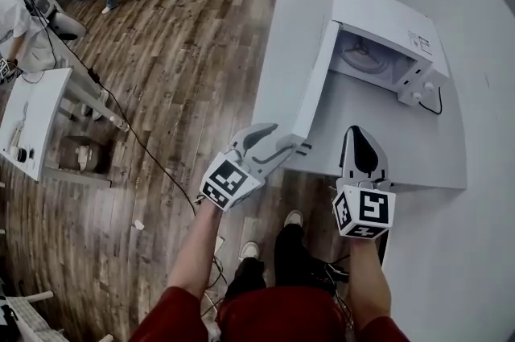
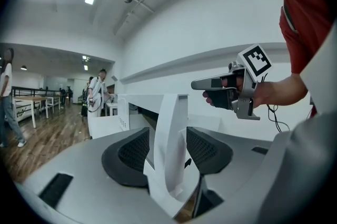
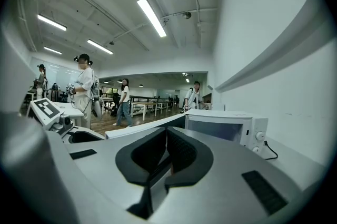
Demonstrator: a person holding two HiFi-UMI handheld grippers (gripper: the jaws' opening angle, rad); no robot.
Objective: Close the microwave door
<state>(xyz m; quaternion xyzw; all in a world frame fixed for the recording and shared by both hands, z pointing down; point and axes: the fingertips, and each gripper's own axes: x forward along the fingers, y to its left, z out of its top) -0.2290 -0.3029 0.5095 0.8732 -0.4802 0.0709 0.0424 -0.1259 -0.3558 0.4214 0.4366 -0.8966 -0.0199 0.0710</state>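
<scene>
The left tool (image 2: 167, 150), a grey two-jaw grabber with black ribbed pads, stands open; the free edge of the white microwave door (image 1: 294, 59) rises between its pads, with a sliver of space on either side, so neither pad presses on it. The right tool (image 3: 167, 136), of the same make, has its jaws closed together with nothing between them, and hovers just beside the left one over the front of the white counter (image 1: 378, 143). The door is swung wide open, sticking out from the white microwave oven (image 1: 390, 14) that sits at the back of the counter near the wall. The open cavity holds a round glass turntable (image 1: 364, 59); two knobs (image 1: 418, 91) sit on the control panel to the right, and a black cable (image 1: 438, 103) loops beside it. The left forearm (image 1: 197, 240) slants up from a red sleeve toward the door edge, while the right forearm (image 1: 366, 280) reaches straight ahead. Both tools point roughly level. A wooden floor (image 1: 185, 51) lies to the left, with people standing farther off.
</scene>
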